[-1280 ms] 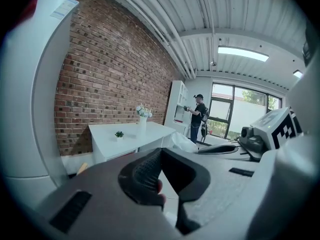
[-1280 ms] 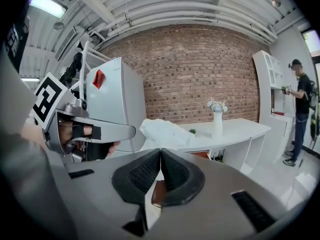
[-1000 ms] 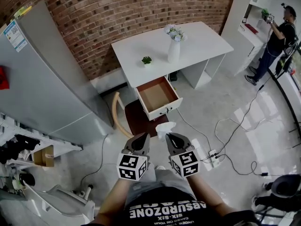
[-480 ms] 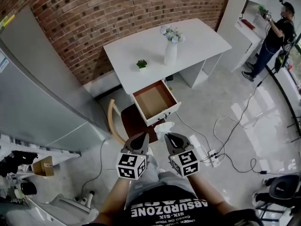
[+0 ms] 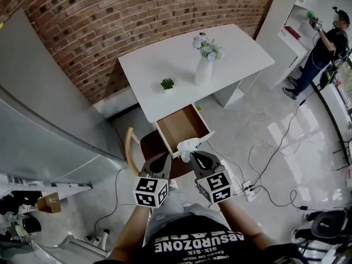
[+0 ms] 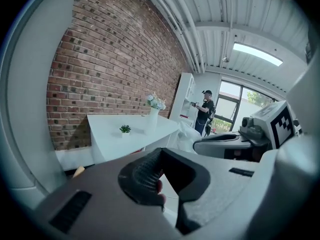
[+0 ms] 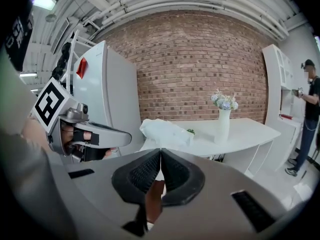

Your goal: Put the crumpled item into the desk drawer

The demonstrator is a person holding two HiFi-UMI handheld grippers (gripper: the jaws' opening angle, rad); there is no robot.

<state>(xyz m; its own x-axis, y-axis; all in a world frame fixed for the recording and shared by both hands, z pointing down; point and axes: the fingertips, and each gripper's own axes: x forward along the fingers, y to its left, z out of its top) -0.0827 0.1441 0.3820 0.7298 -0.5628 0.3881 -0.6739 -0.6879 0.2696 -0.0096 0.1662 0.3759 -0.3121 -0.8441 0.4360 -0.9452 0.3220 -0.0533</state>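
Note:
The crumpled white item [image 5: 187, 146] sticks out of my right gripper [image 5: 193, 155], which is shut on it, just before the front edge of the open desk drawer [image 5: 184, 126]. In the right gripper view the crumpled item [image 7: 165, 130] stands above the closed jaw tips of the right gripper [image 7: 160, 152]. The drawer shows a bare brown bottom and hangs under the white desk [image 5: 165, 62]. My left gripper [image 5: 163, 158] is alongside to the left, shut with nothing in it; its jaws meet in the left gripper view [image 6: 161, 150].
On the desk stand a white vase of flowers [image 5: 204, 70] and a small potted plant [image 5: 167, 84]. A wooden chair [image 5: 132, 147] sits left of the drawer. A grey cabinet [image 5: 44, 120] fills the left. Cables and a power strip [image 5: 247, 191] lie on the floor at right; a person [image 5: 324, 43] stands far right.
The view has closed in on the desk. Both grippers have come forward, and the crumpled item now sits at the drawer's front edge instead of well short of it.

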